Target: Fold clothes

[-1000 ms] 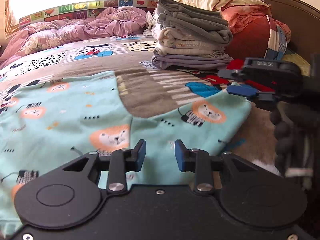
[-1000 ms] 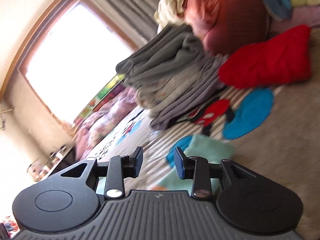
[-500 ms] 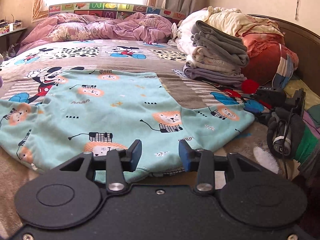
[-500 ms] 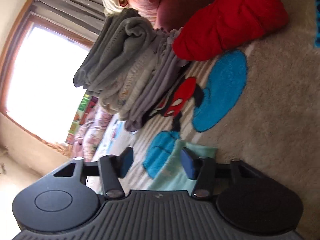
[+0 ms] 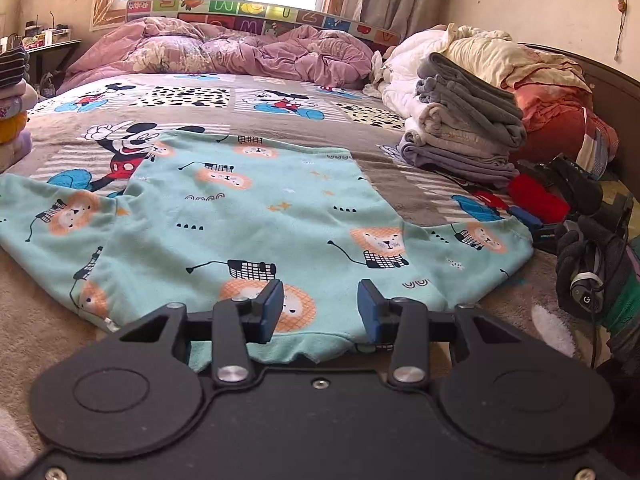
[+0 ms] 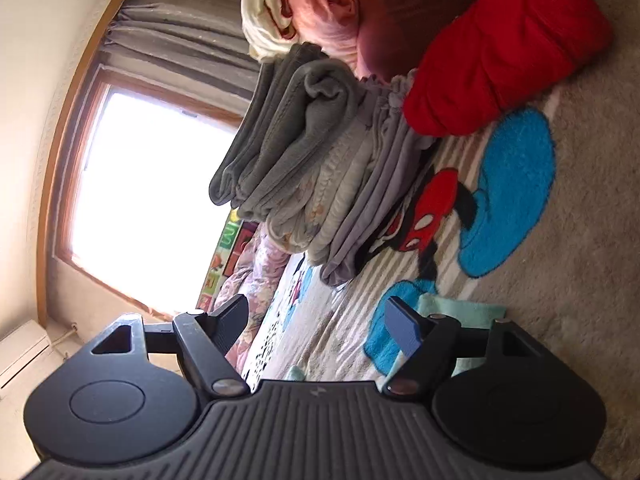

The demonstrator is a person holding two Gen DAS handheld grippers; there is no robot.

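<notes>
A mint-green lion-print shirt (image 5: 256, 216) lies spread flat on the bed (image 5: 360, 168), over its cartoon-mouse blanket, with the left gripper (image 5: 319, 306) just above the near hem, its jaws parted and holding nothing. The right gripper (image 6: 316, 324) (its view is rolled sideways) has its jaws wide apart and empty at the shirt's right sleeve end, near a red cloth (image 6: 504, 52). Behind that sleeve sits a stack of folded grey clothes (image 5: 464, 136).
</notes>
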